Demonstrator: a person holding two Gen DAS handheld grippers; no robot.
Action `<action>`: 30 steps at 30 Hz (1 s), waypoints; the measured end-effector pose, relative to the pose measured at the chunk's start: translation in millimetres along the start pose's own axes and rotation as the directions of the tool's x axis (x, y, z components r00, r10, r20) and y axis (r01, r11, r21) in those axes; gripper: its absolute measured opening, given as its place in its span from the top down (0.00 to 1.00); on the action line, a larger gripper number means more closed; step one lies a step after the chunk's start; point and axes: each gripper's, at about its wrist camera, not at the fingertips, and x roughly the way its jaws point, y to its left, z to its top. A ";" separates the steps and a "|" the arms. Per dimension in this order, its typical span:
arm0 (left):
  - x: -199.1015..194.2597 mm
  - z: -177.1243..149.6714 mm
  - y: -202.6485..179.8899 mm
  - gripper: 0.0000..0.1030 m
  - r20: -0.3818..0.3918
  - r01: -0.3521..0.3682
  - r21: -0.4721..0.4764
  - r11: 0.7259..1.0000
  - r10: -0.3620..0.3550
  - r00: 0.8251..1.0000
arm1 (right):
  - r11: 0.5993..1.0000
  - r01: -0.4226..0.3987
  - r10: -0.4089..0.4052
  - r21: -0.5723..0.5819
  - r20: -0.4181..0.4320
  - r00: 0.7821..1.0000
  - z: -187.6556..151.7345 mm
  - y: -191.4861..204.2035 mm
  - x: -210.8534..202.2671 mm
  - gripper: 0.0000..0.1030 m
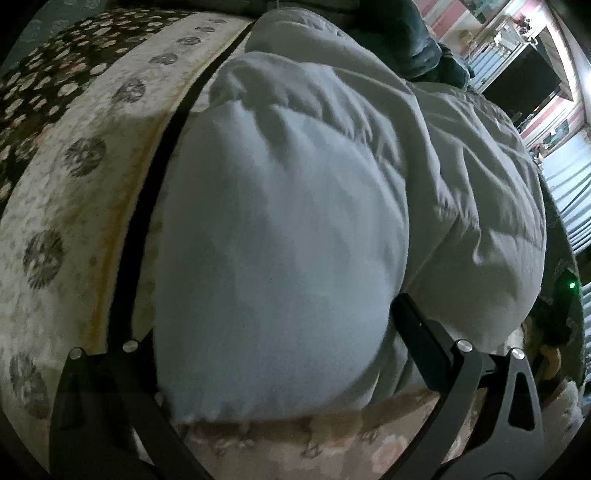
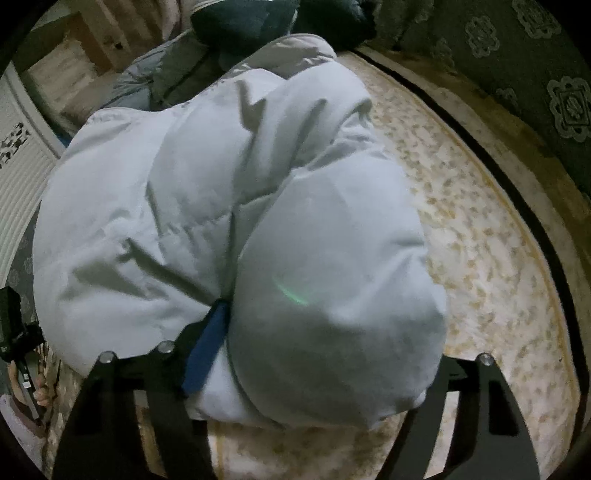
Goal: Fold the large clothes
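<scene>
Jacket (image 1: 280, 236) in white puffer fabric, bunched on a patterned rug (image 1: 74, 206), a sleeve bulge between the fingers of each gripper.

Left gripper (image 1: 273, 350): fingers spread wide, one either side of a rounded white sleeve end; the right-hand finger (image 1: 421, 332) presses against the fabric, the left-hand one runs along its other side. Whether the sleeve is actually clamped, I cannot tell. Right gripper (image 2: 314, 354): fingers also wide apart, a fat sleeve bulge (image 2: 332, 288) filling the gap; the blue-padded finger (image 2: 207, 350) lies in the crease between sleeve and jacket body. Grip not confirmable. Jacket lies near the rug's dark border stripe (image 2: 517, 192). Dark garment (image 2: 243, 22) sits at the jacket's far end. Green patterned wall (image 2: 517, 55) beyond the rug edge.
</scene>
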 end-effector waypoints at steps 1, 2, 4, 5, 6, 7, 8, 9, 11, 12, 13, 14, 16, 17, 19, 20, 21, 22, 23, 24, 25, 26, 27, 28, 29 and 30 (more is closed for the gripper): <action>-2.4 -3.3 1.1 0.03 -0.001 -0.006 0.007 1.000 0.006 1.000 | 1.000 -0.001 0.001 -0.006 0.001 1.000 -0.2 0.1 -0.5 0.30; -4.4 -5.4 2.3 0.03 -0.002 -0.011 0.014 1.000 0.011 1.000 | 1.000 -0.003 0.003 -0.011 0.002 1.000 0.0 -0.2 -0.8 0.30; -6.5 -7.7 6.0 0.03 -0.005 -0.010 0.018 1.000 0.010 1.000 | 1.000 0.000 0.000 -0.016 0.004 1.000 -0.7 1.4 -0.8 0.30; -6.9 -8.3 8.5 0.03 -0.008 -0.005 0.015 1.000 0.005 1.000 | 1.000 0.004 -0.004 -0.018 0.006 1.000 -1.7 2.7 -1.1 0.30; -5.6 -7.8 9.9 0.03 -0.012 0.006 0.008 1.000 -0.006 1.000 | 1.000 0.005 -0.005 -0.017 0.007 1.000 -2.0 2.8 -0.2 0.30; -4.6 -8.0 11.9 0.03 -0.014 0.014 -0.002 1.000 -0.014 1.000 | 1.000 0.004 -0.004 -0.014 0.008 1.000 -2.7 2.9 -0.3 0.30; -2.1 -7.3 13.8 0.03 -0.016 0.027 -0.017 0.999 -0.027 1.000 | 1.000 0.003 -0.003 -0.012 0.008 1.000 -3.2 3.6 -0.9 0.30; 0.8 -7.3 16.9 0.03 -0.016 0.047 -0.035 0.998 -0.048 0.999 | 1.000 0.003 -0.003 -0.011 0.009 1.000 -5.3 5.5 -1.5 0.30; 7.4 -9.2 26.2 0.03 -0.027 0.095 -0.076 0.993 -0.097 0.995 | 1.000 0.005 -0.005 -0.010 0.009 1.000 -5.9 6.3 -1.3 0.30; 13.9 -8.1 32.2 0.03 -0.042 0.139 -0.117 0.983 -0.144 0.989 | 1.000 0.008 -0.008 -0.009 0.008 1.000 -5.9 6.8 -1.2 0.30; 16.2 -6.6 33.6 0.03 -0.044 0.154 -0.134 0.979 -0.161 0.986 | 1.000 0.009 -0.009 -0.010 0.008 1.000 -5.2 7.2 -0.9 0.30; 16.6 -4.5 31.6 0.03 -0.047 0.154 -0.130 0.980 -0.161 0.986 | 1.000 0.013 -0.013 -0.009 0.008 1.000 -4.9 8.1 -0.9 0.30; 14.0 -1.0 18.4 0.03 -0.048 0.115 -0.066 0.991 -0.118 0.992 | 1.000 0.015 -0.015 -0.007 0.010 1.000 -3.4 8.8 -0.7 0.29; 13.1 0.3 12.4 0.03 -0.048 0.098 -0.041 0.994 -0.100 0.994 | 1.000 0.014 -0.014 -0.004 0.009 1.000 -3.3 9.1 -0.9 0.29; 11.7 3.1 5.7 0.03 -0.050 0.082 -0.024 0.996 -0.083 0.995 | 1.000 0.010 -0.010 0.002 0.008 1.000 -1.5 7.8 -1.1 0.29; 10.9 4.3 3.9 0.03 -0.052 0.079 -0.022 0.997 -0.080 0.995 | 1.000 0.006 -0.006 0.008 0.006 1.000 -0.3 7.2 -1.8 0.29; 9.9 4.7 2.7 0.04 -0.052 0.077 -0.017 0.997 -0.078 0.996 | 1.000 0.001 -0.001 0.015 0.004 1.000 0.8 6.5 -2.6 0.29; 9.0 4.5 2.1 0.05 -0.053 0.075 -0.016 0.997 -0.076 0.996 | 1.000 -0.006 0.006 0.024 0.000 1.000 1.8 5.6 -3.6 0.29; 8.8 4.3 1.4 0.05 -0.057 0.073 -0.015 0.997 -0.073 0.996 | 0.999 -0.017 0.017 0.031 -0.004 1.000 2.7 4.9 -4.7 0.29; 8.8 4.5 0.7 0.06 -0.060 0.071 -0.013 0.997 -0.071 0.996 | 0.999 -0.028 0.029 0.037 -0.009 1.000 3.8 3.2 -5.2 0.29; 8.7 5.3 0.3 0.06 -0.063 0.068 -0.009 0.998 -0.069 0.996 | 0.998 -0.045 0.046 0.047 -0.018 0.999 4.4 0.6 -5.1 0.28; 9.1 5.6 -0.2 0.06 -0.067 0.066 -0.007 0.998 -0.066 0.996 | 0.997 -0.055 0.056 0.054 -0.023 0.998 4.7 -1.6 -4.9 0.28; 11.0 9.3 -2.6 0.06 -0.069 0.065 -0.008 0.998 -0.065 0.995 | 0.996 -0.065 0.067 0.057 -0.027 0.997 5.4 -3.8 -4.3 0.27; 12.6 10.3 -2.9 0.05 -0.072 0.065 -0.008 0.998 -0.066 0.995 | 0.996 -0.071 0.073 0.058 -0.031 0.997 6.2 -5.4 -3.1 0.25; 11.0 5.6 1.6 0.05 -0.072 0.066 -0.006 0.998 -0.066 0.995 | 0.996 -0.073 0.075 0.058 -0.034 0.997 6.8 -6.6 -1.5 0.23; 9.6 4.9 -0.6 0.03 -0.072 0.066 -0.005 0.998 -0.066 0.995 | 0.995 -0.076 0.078 0.058 -0.034 0.996 7.2 -8.1 0.4 0.22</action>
